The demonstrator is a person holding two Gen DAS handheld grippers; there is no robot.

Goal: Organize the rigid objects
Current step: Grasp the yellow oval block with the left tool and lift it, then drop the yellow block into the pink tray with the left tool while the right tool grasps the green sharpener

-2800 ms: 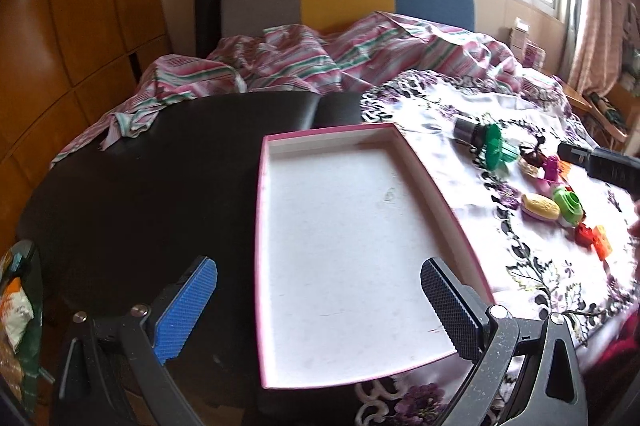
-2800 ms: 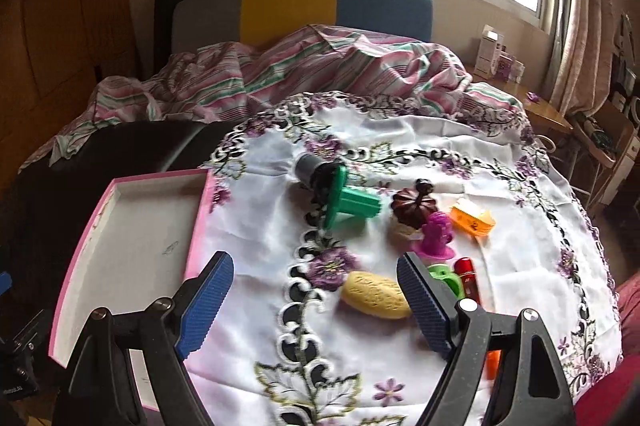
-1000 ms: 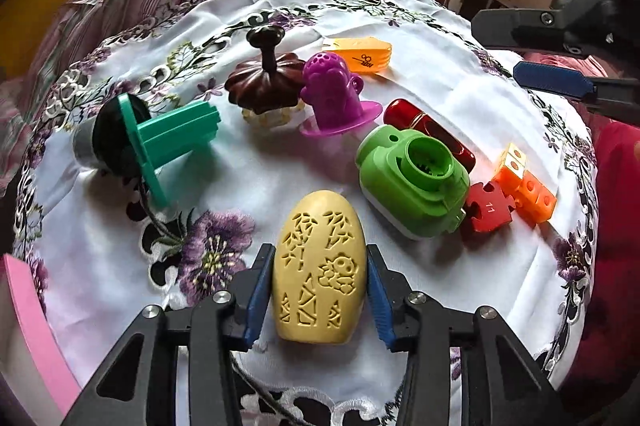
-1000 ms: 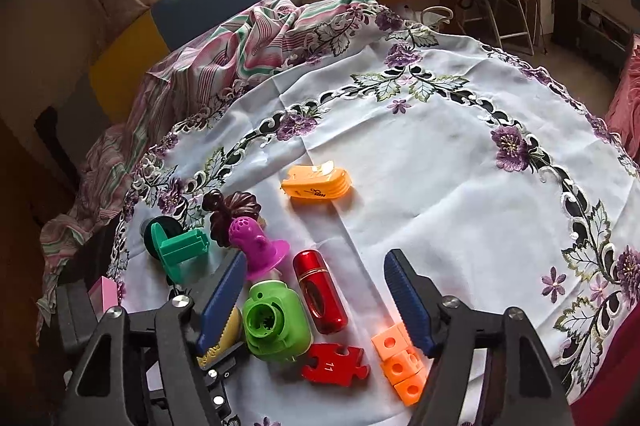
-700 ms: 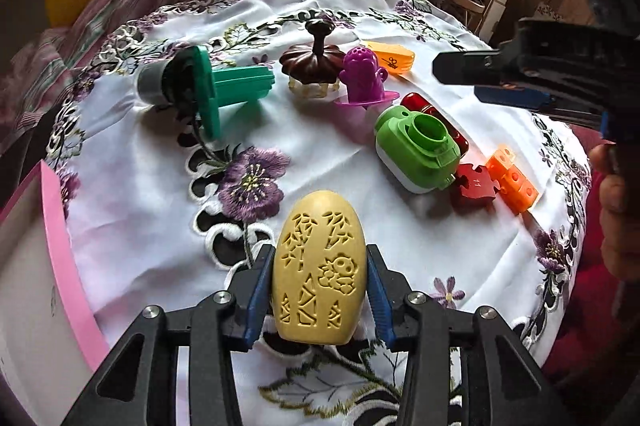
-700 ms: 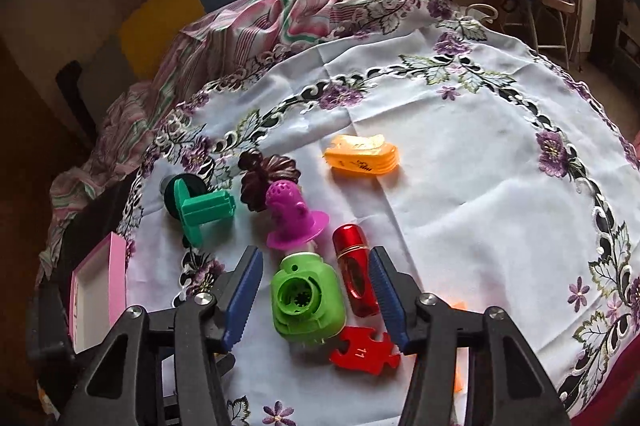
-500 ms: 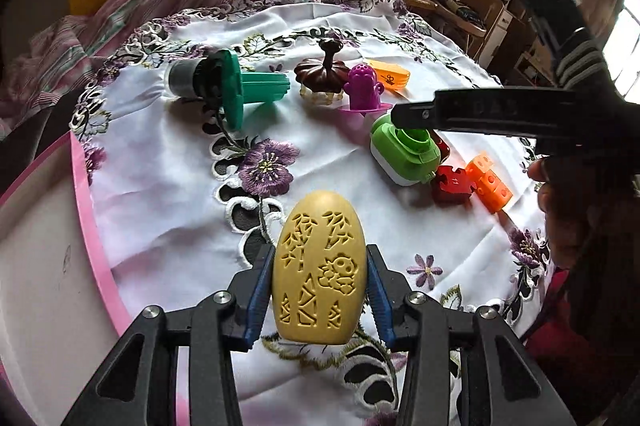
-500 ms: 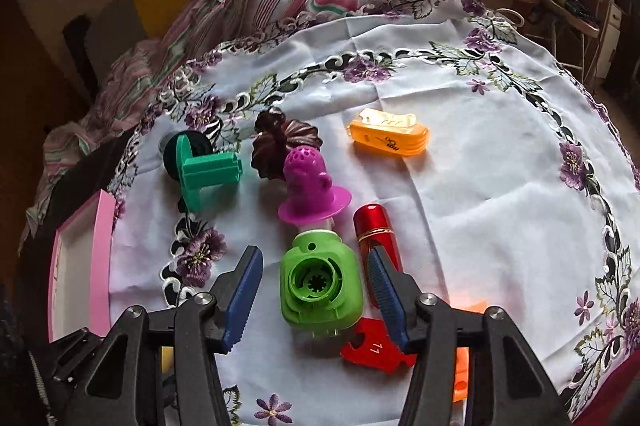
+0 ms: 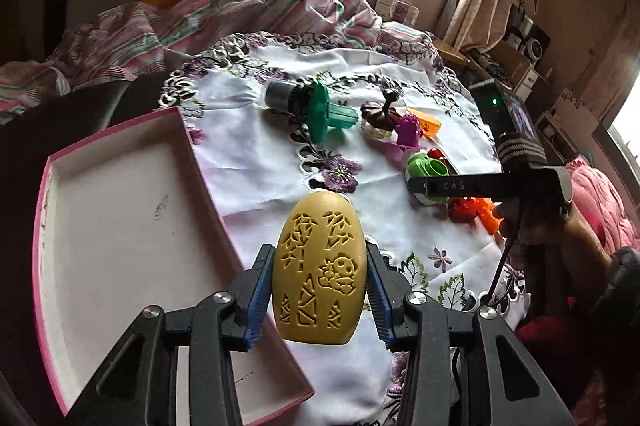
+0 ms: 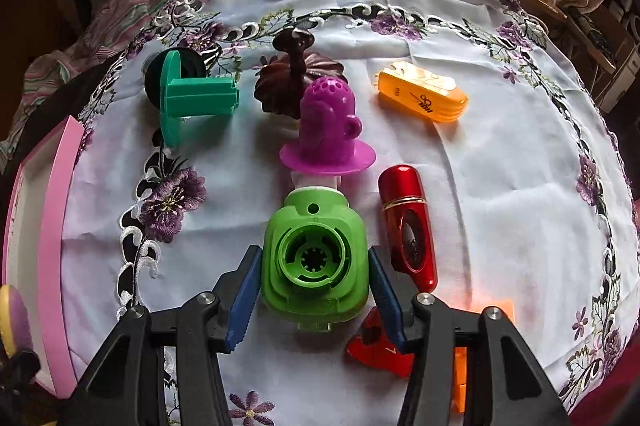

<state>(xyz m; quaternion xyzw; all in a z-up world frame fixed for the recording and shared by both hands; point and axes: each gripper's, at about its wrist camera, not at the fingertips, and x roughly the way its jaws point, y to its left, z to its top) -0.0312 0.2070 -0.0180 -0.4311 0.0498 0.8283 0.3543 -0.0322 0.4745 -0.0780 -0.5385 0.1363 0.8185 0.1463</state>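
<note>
in the left wrist view, the left gripper (image 9: 320,286) is clamped on the yellow oval piece (image 9: 320,268), both blue pads pressed to its sides, the carved face turned to the camera and the piece lifted clear of the white embroidered cloth (image 9: 256,154). just left of and below the gripper lies the pink-rimmed tray (image 9: 120,226), its near right corner under the left finger. ahead of the gripper and well apart from it lie the teal flanged piece (image 9: 324,114), the dark brown lid (image 9: 380,114), the purple piece (image 9: 408,130) and the orange case (image 9: 428,124). ahead to the right, a hand (image 9: 552,230) holds the right gripper over the green piece (image 9: 426,168), with the orange blocks (image 9: 486,214) just beside it. in the right wrist view, the right gripper (image 10: 314,286) has just been closing and the green piece (image 10: 314,258) sits between its blue pads, resting on the cloth (image 10: 500,166); the pads sit right at its sides, but whether they press on it cannot be told. just ahead of the gripper stands the purple piece (image 10: 328,126), with the brown lid (image 10: 292,78) behind it, the teal piece (image 10: 192,96) ahead to the left and the orange case (image 10: 422,98) ahead to the right. the red tube (image 10: 408,222) lies just right of the right finger, the red puzzle piece (image 10: 376,346) under that finger. the tray's pink rim (image 10: 56,226) lies far left.
</note>
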